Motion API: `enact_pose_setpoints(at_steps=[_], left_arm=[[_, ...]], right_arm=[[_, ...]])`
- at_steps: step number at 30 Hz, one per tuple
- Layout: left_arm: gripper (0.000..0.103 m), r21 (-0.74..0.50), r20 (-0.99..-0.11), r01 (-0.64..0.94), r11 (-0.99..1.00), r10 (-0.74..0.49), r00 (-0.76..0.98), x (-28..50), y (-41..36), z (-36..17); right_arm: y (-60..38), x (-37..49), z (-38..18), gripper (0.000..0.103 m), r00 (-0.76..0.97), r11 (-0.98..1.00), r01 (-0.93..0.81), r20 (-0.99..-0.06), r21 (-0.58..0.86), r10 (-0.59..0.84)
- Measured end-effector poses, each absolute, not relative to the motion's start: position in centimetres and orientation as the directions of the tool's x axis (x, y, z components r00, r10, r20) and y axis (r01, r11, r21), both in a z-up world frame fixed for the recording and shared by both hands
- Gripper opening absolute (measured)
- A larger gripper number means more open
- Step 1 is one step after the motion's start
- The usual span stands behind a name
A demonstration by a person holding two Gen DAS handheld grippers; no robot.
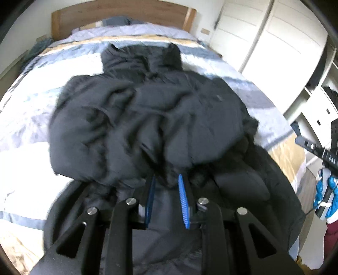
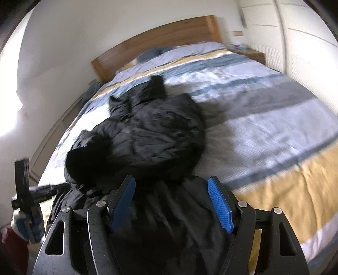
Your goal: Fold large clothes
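A large black puffer jacket [image 1: 147,114] lies crumpled on the bed, its far end toward the headboard. My left gripper [image 1: 166,179] sits at its near edge with the blue pads [image 1: 183,198] a little apart and a fold of black fabric between them. In the right wrist view the same jacket [image 2: 152,135] lies left of centre. My right gripper [image 2: 171,184] is open, pads [image 2: 219,205] wide apart, over the jacket's near dark part, holding nothing. The right gripper also shows at the right edge of the left wrist view [image 1: 323,152].
The bed has a striped quilt [image 2: 264,118] in white, grey, blue and mustard, and a wooden headboard [image 1: 118,14]. White wardrobe doors [image 1: 274,38] stand to the right. A nightstand [image 2: 251,54] sits beside the headboard. The left gripper in a gloved hand [image 2: 27,203] shows at the left.
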State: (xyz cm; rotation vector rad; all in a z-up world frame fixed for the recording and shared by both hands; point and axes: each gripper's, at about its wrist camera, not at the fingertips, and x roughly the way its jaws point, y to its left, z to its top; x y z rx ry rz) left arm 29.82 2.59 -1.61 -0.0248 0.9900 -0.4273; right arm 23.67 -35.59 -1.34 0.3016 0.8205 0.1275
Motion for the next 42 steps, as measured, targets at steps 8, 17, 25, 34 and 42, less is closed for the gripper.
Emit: enact_pose_setpoints(at_steps=[8,17,25,34,42], left_arm=[[0.032,-0.216,-0.778,0.188,0.958,-0.285,0.559,34.5,9.6,0.2],[0.033,-0.269,-0.778,0.127,0.955,-0.293,0.555,37.8,12.2,-2.2],[0.034,-0.265,-0.821,0.192,0.945,-0.326,0.469,37.5,8.2,-7.1],[0.039,-0.211,-0.796,0.234,0.949,-0.306,0.523,36.9,7.4,-3.2],[0.047,-0.202,-0.799,0.174,0.964,-0.265,0.540,42.5,8.2,-2.6]], right_arm=[[-23.5,29.7,1.9,0.071,0.638,0.921,-0.297,-0.666,0.251,0.387],[-12.8,35.3,0.6,0.071,0.518,0.815,-0.518,-0.663,0.260,0.541],[-14.5,37.3,-7.4,0.062,0.408,0.840,-0.456,-0.769,0.295,0.492],[-17.0,34.7,-6.3,0.061,0.404,0.835,-0.476,-0.774,0.278,0.488],[-16.2,36.1,-3.9,0.064,0.455,0.828,-0.512,-0.746,0.227,0.486]])
